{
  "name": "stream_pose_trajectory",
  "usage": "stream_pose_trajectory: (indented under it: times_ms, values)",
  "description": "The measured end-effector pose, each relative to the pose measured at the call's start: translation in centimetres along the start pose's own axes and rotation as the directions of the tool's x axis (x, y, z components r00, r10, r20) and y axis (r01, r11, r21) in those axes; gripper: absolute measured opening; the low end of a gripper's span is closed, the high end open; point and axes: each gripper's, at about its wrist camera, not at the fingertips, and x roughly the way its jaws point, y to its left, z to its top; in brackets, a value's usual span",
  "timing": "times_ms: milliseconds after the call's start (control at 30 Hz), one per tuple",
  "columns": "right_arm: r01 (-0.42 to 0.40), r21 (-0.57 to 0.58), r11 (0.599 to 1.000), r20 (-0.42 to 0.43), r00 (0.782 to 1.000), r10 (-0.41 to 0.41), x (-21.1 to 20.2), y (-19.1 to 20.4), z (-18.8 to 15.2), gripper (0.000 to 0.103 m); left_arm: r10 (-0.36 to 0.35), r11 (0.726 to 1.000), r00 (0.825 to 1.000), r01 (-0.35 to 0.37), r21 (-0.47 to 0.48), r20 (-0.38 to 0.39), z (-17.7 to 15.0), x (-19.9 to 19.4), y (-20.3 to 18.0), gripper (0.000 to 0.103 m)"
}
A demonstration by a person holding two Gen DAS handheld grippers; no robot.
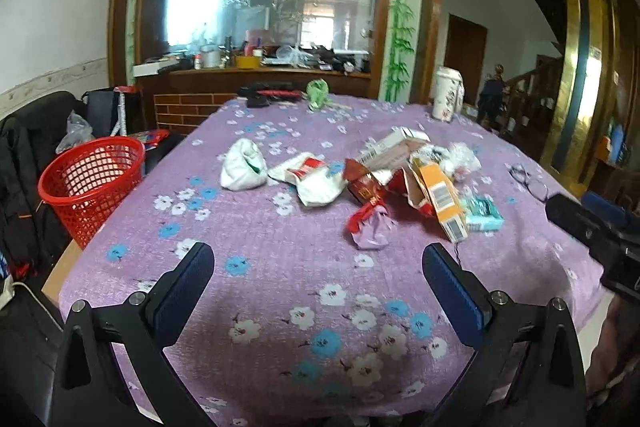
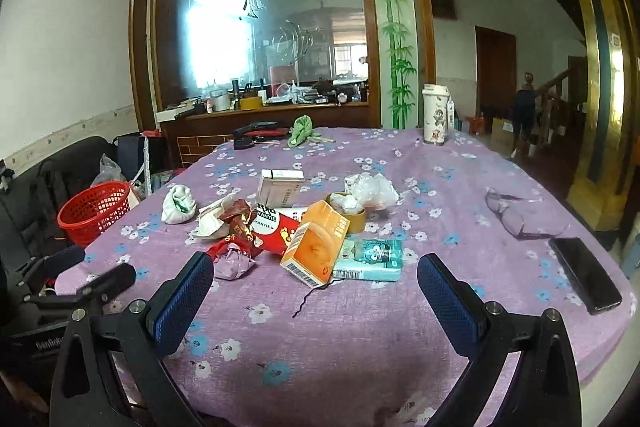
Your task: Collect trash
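While both grippers hover with fingers spread and empty, the red mesh plastic basket (image 2: 96, 213) stands left of the purple floral tablecloth (image 2: 360, 327); mid-table, the orange cardboard carton (image 2: 316, 247) lies barcode end toward the left gripper (image 1: 318, 279) and right gripper (image 2: 316, 287).

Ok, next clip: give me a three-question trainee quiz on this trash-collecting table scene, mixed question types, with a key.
1. True or false: the left gripper already holds a piece of trash.
2. Multiple choice: the red basket stands (A) on the table, in the trash pile, (B) beyond the table's left edge, (C) beside the phone.
3. Fill in: the orange carton leans partly over a ___ tissue pack.

Key
1. False: both it and the right gripper are open and empty, above the purple tablecloth.
2. B.
3. Teal.
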Motion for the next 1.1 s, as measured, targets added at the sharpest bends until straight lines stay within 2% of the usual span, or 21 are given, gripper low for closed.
stream_pose_trajectory:
  times_ms: [533,1100]
  values:
    - [-0.009,-0.041,0.999,-0.037,0.999,0.008,1.0,1.3,-0.5,0.102,0.128,0.991,0.991,-0.126,0.037,-0.040,0.5,1.7,0.3,0.103]
    - [-0.018,-0.049,0.999,-0.062,0.998,0.015,1.6,1.5,-0.8,0.102,0.144,0.988,0.988,-0.141,0.056,-0.061,0.4,2.0,0.3,0.103]
